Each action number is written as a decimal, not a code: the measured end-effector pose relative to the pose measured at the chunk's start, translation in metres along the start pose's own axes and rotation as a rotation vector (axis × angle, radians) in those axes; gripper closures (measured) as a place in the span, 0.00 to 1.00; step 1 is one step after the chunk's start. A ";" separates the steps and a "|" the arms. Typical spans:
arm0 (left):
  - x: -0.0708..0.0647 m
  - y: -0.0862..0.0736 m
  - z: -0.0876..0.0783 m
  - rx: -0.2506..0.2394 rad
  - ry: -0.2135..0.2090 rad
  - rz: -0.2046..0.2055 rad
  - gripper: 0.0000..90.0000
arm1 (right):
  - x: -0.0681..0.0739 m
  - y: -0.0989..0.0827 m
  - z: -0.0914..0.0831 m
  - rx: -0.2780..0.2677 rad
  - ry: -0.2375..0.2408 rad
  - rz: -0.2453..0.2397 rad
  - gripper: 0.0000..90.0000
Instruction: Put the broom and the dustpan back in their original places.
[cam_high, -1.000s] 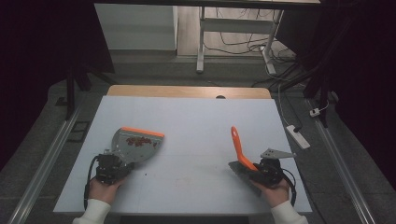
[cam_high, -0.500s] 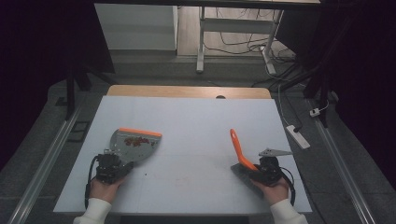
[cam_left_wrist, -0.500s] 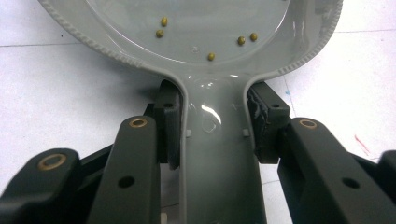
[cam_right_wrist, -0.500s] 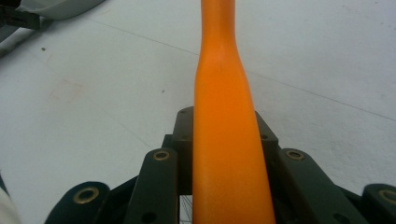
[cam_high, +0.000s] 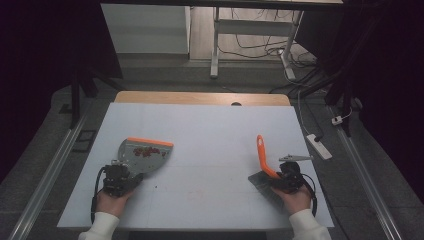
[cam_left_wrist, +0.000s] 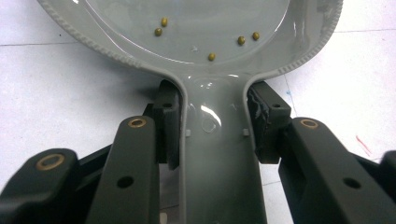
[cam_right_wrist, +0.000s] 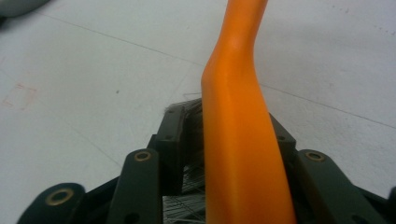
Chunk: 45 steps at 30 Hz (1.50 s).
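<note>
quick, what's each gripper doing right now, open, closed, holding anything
Left gripper: closed on the grey dustpan by its handle.
Right gripper: closed on the orange brush.

the table (cam_high: 210, 135) is white, with a bare light-wood strip along its far edge. the dustpan (cam_high: 145, 154) is grey with an orange front lip and a finely ribbed rim; a patch of small reddish bits lies inside it. seen up close, a few small yellow-green beads (cam_left_wrist: 211, 56) sit in its glossy grey bowl. the brush (cam_high: 263, 159) has an orange handle and dark grey bristles. both grippers, left (cam_high: 118, 179) and right (cam_high: 288, 177), are black with brass-coloured rivets. the sleeves (cam_high: 98, 226) are white.
</note>
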<state>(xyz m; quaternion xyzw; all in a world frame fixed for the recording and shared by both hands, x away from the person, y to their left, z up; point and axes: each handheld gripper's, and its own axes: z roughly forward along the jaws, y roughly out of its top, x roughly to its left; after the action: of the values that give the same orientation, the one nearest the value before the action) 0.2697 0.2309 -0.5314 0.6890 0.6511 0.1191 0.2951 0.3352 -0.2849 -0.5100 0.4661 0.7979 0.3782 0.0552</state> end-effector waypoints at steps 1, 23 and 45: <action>0.000 0.000 0.000 -0.002 -0.001 0.001 0.65 | 0.000 0.001 0.000 0.005 -0.005 0.001 0.64; 0.005 -0.007 -0.017 -0.031 0.051 0.035 0.30 | 0.000 0.004 -0.001 0.010 -0.200 0.008 0.42; -0.011 -0.001 -0.049 -0.111 -0.109 0.315 0.33 | 0.019 0.007 -0.014 -0.084 -0.117 -0.168 0.41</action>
<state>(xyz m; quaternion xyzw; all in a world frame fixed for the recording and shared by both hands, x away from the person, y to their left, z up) 0.2408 0.2328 -0.4901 0.7706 0.5105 0.1621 0.3455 0.3235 -0.2759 -0.4909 0.4162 0.8129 0.3777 0.1529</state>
